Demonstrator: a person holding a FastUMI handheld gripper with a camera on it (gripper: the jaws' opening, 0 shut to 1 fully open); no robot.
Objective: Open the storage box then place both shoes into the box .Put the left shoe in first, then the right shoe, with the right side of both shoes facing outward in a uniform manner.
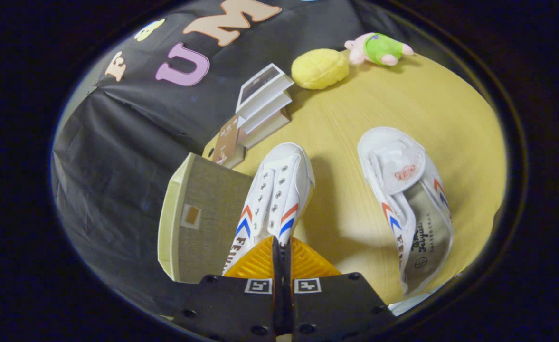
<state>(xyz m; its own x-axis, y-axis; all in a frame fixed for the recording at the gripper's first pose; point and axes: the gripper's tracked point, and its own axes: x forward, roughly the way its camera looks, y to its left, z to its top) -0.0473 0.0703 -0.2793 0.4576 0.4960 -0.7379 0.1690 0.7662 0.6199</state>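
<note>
**Inspector:** State the gripper's condition.

**Operator:** I see the gripper [281, 247] with its two fingers drawn nearly together, only a thin slit between them. They pinch the heel end of one shoe [274, 199]. That shoe runs away from the fingers, toe pointing toward the far side of the table [355, 109]. It is white with red and blue chevrons and rows of eyelets. It throws a shadow on the table to its right. Whether it is lifted clear or resting, I cannot tell.

**Inspector:** The second shoe?

**Operator:** The other shoe [405, 199] lies on the table, well to the right of the held one and apart from it. It is tipped so I look into its opening and see the insole. Same chevrons on its side.

**Inspector:** The box?

**Operator:** The box [198, 218] sits just left of the held shoe, at the table's left edge. It is grey-brown with a pale rim and a small tag on the face toward me. I cannot tell from here whether it is open.

**Inspector:** Anything else on the table?

**Operator:** A stack of books [262, 102] beyond the box, a yellow plush [319, 69] beyond that, and a pink-and-green toy [379, 48] at the far edge.
</note>
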